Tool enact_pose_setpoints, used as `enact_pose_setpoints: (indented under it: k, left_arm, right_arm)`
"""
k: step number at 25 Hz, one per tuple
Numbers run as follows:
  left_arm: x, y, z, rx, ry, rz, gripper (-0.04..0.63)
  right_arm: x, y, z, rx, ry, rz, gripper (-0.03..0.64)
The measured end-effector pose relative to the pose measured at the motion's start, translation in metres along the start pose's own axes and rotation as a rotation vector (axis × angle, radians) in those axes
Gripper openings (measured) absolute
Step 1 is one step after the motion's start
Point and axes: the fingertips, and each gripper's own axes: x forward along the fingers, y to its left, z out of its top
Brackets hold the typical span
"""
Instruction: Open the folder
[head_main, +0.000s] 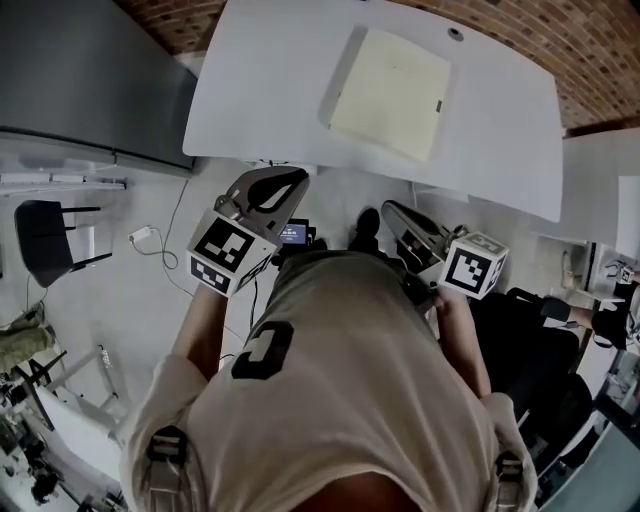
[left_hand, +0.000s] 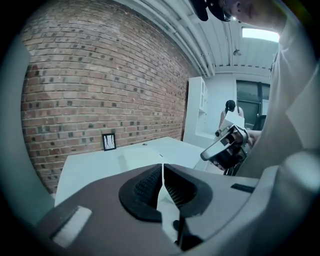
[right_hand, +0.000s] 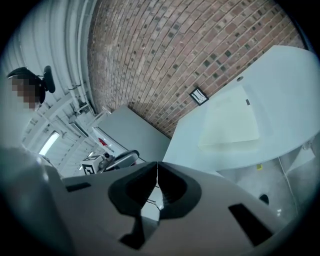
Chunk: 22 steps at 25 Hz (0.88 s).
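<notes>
A pale folder (head_main: 390, 92) lies flat and shut on the white tabletop (head_main: 260, 90), nearer its far edge. We hold the left hand-held gripper (left_hand: 161, 170) and right hand-held gripper (right_hand: 157, 167) closed and empty, short of the near edge. We judge that one should part its jaws and lift the cover's free edge while the other pins the back.
</notes>
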Motion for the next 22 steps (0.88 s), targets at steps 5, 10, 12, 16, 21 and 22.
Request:
enact_pose_setpoints:
  k: [5,10,12,16,21,22]
  left_arm:
    - [0.027,0.002,0.001,0.01,0.069,0.022,0.012]
    - [0.07,-0.014,0.013,0.029,0.106,-0.013,0.013]
    - [0.088,-0.02,0.021,0.068,0.113,-0.012,0.013]
    - [0.124,-0.026,0.03,0.154,0.154,0.001,0.013]
    - [0.174,-0.033,0.026,0.238,0.239,-0.007,0.014]
    - [0.184,-0.034,0.023,0.254,0.259,-0.008,0.014]
  right_arm:
    - [-0.001,-0.016,0.016,0.039,-0.01,0.021,0.005]
    - [-0.017,-0.041,0.034,0.059,-0.02,0.03,0.005]
    - [-0.027,-0.053,0.042,0.074,-0.033,0.03,0.005]
    - [-0.043,-0.076,0.063,0.102,-0.07,0.037,0.005]
    - [-0.059,-0.1,0.089,0.121,-0.084,0.067,0.005]
    - [-0.062,-0.105,0.093,0.123,-0.082,0.072,0.005]
